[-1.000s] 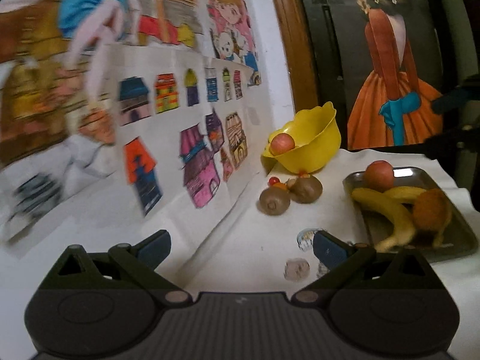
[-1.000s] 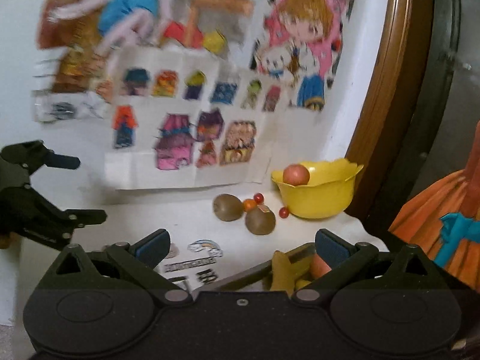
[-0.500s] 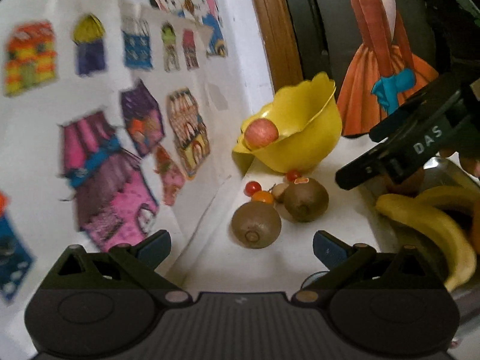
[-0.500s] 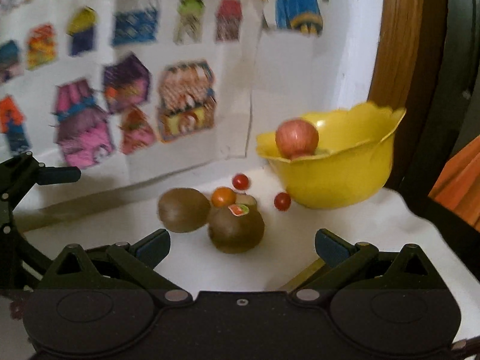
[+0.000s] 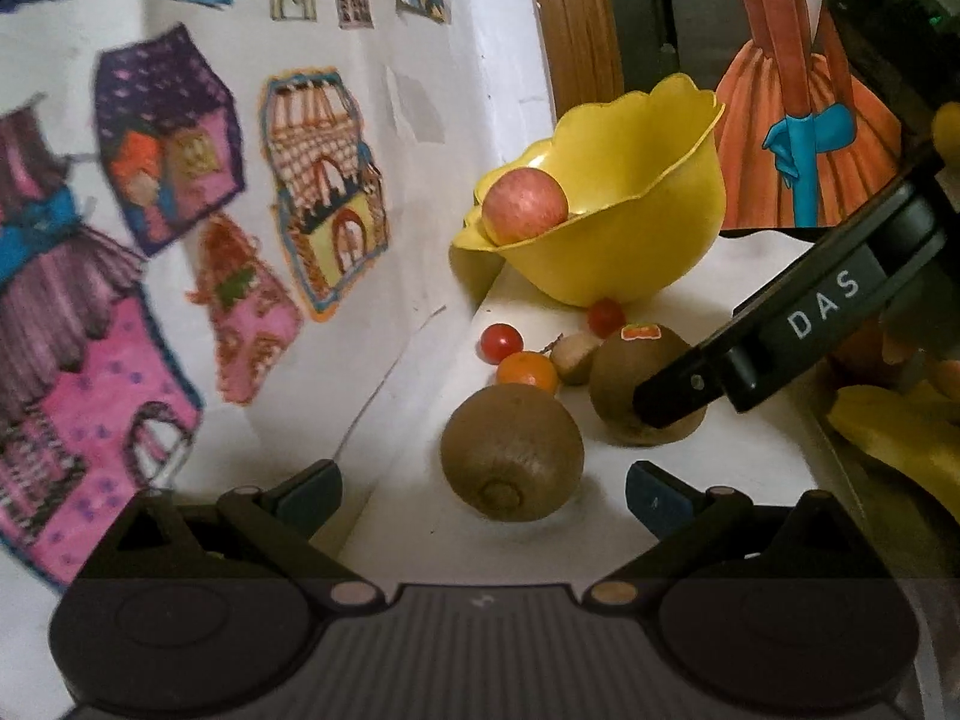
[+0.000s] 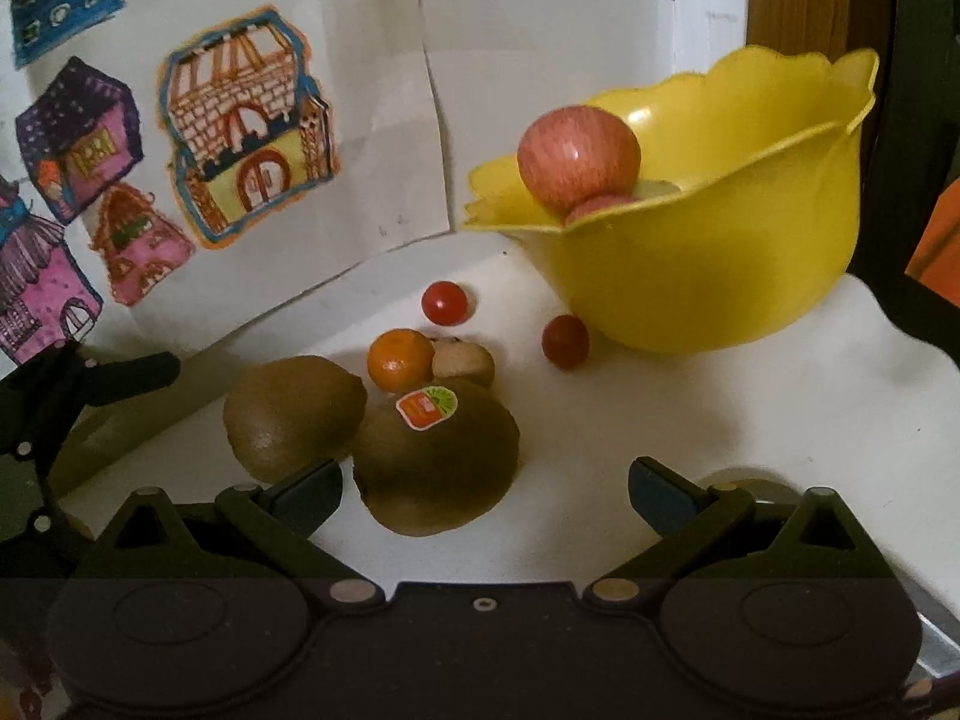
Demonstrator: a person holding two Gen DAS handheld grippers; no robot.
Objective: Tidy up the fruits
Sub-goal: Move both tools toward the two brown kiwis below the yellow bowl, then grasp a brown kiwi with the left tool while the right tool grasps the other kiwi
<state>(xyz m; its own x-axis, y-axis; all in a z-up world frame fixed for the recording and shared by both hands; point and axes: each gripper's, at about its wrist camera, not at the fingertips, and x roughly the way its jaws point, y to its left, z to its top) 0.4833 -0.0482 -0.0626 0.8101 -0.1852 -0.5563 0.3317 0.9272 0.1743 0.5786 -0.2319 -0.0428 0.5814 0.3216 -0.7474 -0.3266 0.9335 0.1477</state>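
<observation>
Both grippers have closed in on the fruit; we now hold the left gripper [image 5: 483,483] with jaws spread around the near kiwi [image 5: 511,453], its stem end facing us. Our right gripper [image 6: 485,483], jaws spread, frames the stickered kiwi [image 6: 437,456] on the counter [image 6: 690,414]. Only the left view shows bananas [image 5: 894,438]; the yellow bowl [image 6: 738,252] holds an apple [image 6: 577,156].

A home: children's coloured house drawings [image 6: 246,138] taped on the wall behind a fruit bowl [image 6: 720,276].
</observation>
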